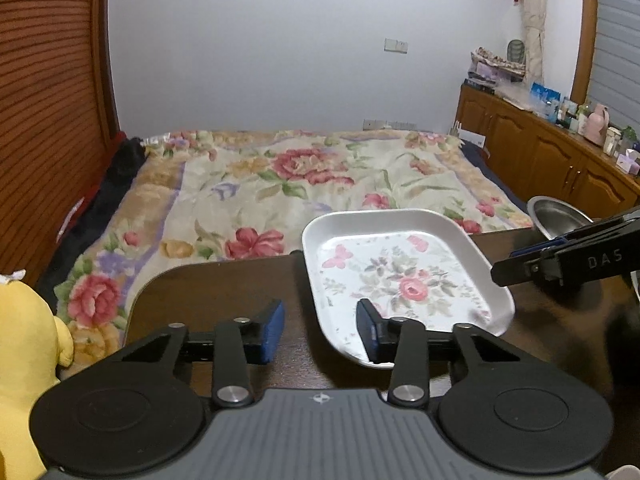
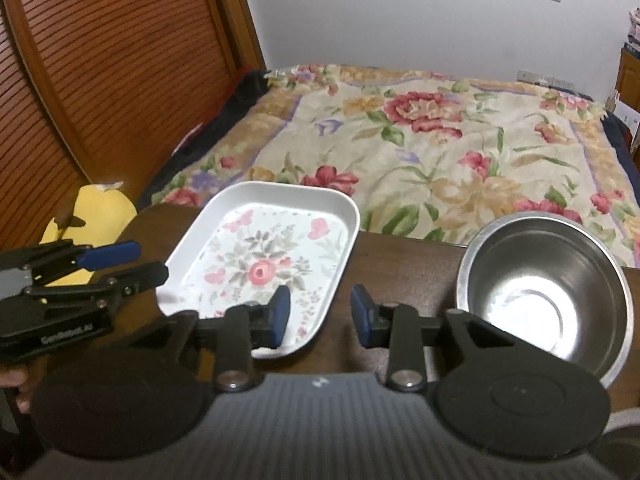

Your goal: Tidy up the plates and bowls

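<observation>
Blue pads tip the black fingers of both tongs, and each pair stands partly apart, straddling one rim of the rectangular plate without clearly pressing on it. On the left tongs the right-hand pad sits inside the plate's near left corner while the other pad hangs outside over the bare wood, the rim running through the gap. On the right tongs the left-hand pad lies over the plate's near right edge and the other pad hovers above the table, the rim again in the gap between them; whether either pad touches the rim cannot be told. The white plate with its printed roses and butterflies lies flat on a dark brown wooden table, its far edge close to the table's far edge. Just to the right of it, apart from it, stands an empty steel bowl, close beside the right tongs. Beyond the table spreads a bed under a flowered blanket, with a plain pale wall behind. A slatted wooden door stands to the left, a yellow soft toy by the table's left corner, and a low wooden cabinet crowded with small things runs along the right side.
</observation>
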Motion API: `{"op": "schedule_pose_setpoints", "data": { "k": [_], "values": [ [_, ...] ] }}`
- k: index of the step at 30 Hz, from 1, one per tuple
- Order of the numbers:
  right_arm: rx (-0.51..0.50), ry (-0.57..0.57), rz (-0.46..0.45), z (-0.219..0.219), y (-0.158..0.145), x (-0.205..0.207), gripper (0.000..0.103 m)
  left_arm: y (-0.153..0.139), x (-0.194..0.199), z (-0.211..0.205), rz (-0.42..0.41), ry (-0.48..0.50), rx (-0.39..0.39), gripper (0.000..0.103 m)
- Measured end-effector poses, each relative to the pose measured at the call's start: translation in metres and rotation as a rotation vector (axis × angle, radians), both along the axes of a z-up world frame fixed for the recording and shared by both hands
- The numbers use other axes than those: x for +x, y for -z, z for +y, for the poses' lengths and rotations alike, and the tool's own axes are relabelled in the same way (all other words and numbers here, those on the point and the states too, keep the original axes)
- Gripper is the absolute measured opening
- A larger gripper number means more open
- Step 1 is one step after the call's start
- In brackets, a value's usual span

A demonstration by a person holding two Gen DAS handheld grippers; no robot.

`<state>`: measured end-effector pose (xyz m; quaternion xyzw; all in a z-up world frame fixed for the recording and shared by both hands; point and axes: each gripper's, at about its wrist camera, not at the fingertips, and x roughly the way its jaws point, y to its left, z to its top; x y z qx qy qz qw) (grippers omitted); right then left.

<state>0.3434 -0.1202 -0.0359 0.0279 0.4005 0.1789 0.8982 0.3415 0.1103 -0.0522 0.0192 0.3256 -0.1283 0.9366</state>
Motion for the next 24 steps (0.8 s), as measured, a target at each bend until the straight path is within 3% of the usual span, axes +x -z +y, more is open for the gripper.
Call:
{"op": "schedule_pose_setpoints", "data": {
  "k": [14,24],
  "values": [
    [-0.025,-0.029,0.069,0.005,0.011,0.023,0.022,0.013,0.011,-0.001,0.027,0.000,-0.003,0.025],
    [-0.024,-0.038,0.098,0.005,0.014,0.030,0.021,0.016,0.018,-0.002,0.046,0.008,-0.019,0.019]
  ]
}}
